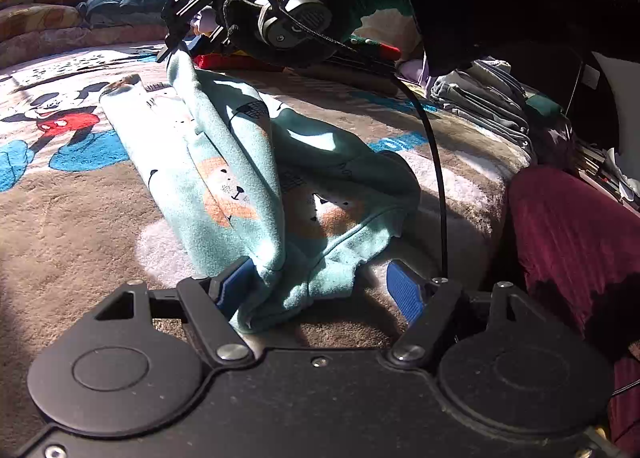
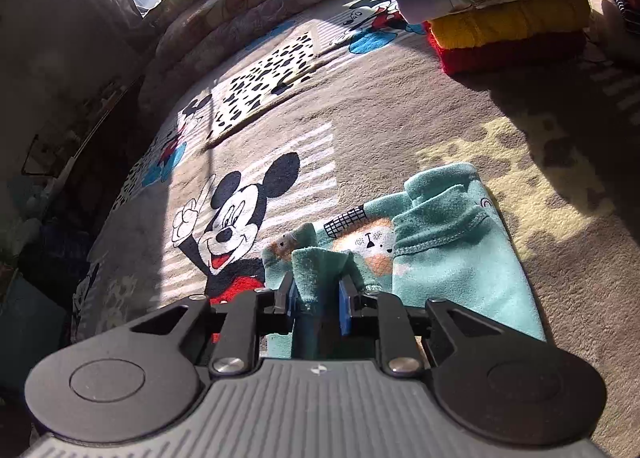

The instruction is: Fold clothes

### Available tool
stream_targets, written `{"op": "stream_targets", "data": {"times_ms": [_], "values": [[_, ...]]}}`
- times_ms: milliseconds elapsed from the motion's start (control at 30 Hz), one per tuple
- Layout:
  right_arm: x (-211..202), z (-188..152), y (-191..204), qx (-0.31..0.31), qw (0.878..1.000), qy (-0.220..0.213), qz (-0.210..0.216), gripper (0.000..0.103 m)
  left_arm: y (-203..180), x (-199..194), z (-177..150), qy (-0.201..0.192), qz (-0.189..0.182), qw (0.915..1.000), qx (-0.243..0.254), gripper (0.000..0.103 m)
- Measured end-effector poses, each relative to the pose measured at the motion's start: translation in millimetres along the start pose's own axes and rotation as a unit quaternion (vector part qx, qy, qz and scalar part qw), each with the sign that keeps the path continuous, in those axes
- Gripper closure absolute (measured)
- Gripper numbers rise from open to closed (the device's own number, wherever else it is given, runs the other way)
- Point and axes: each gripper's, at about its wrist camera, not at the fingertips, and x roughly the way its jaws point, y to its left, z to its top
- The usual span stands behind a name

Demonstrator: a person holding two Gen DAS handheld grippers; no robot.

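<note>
The teal garment (image 2: 460, 258) is soft, matt fleece-like cloth; the carpet (image 2: 380, 114) beneath is a fuzzy pile; the right gripper (image 2: 319, 308) is matt black plastic with blue ribbed pads (image 2: 344, 312)

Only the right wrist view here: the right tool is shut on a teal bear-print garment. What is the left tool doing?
Observer: The left tool is open; the teal bear-print garment touches just one finger.
Operator: Is the cloth lifted?
Observer: Yes, the right tool holds one end raised above the Mickey Mouse rug.
Operator: Anything beside the left tool?
Observer: What looks like a leg in maroon fabric.
</note>
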Motion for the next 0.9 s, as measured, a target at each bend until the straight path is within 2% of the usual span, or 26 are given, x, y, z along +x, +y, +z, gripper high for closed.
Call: {"op": "stream_targets", "data": {"times_ms": [100, 167, 333, 500, 533, 567, 600, 767, 900], "values": [[-10.7, 1.8, 1.7, -0.034, 0.999, -0.018, 0.025, 0.067, 1.1, 0.0, 0.2, 0.0, -0.002, 1.0, -0.002, 0.03], [-17.8, 4.0, -1.0, -0.061, 0.998, -0.025, 0.023, 0.066, 1.3, 0.0, 0.4, 0.0, -0.003, 1.0, -0.003, 0.03], [-13.2, 1.0, -13.7, -0.137, 0.99, -0.002, -0.01, 0.066, 0.0, 0.3, 0.2, 0.0, -0.001, 1.0, -0.002, 0.029], [0.2, -5.7, -31.3, -0.14, 0.99, 0.028, 0.004, 0.067, 0.4, 1.1, 0.5, 0.001, -0.002, 1.0, -0.003, 0.028], [0.9, -7.1, -31.8, -0.142, 0.989, 0.031, 0.008, 0.071, 0.5, 1.3, 0.4, 0.001, -0.003, 1.0, -0.003, 0.028], [0.9, -8.6, -31.9, -0.145, 0.989, 0.032, 0.011, 0.086, 0.7, 1.5, 0.4, 0.001, -0.003, 1.0, -0.003, 0.028], [0.2, -9.7, -32.0, -0.145, 0.989, 0.033, 0.02, 0.093, 1.1, 1.6, 0.5, 0.001, -0.004, 1.0, -0.004, 0.028], [-25.8, -8.8, -22.4, -0.167, 0.983, -0.017, 0.069, 0.094, 5.2, 0.1, 0.4, -0.002, -0.013, 0.9997, -0.023, 0.028], [-43.8, -4.3, -14.5, -0.183, 0.975, -0.049, 0.118, 0.094, 19.8, -4.4, -0.6, -0.015, -0.042, 0.9956, -0.083, 0.027]]}}
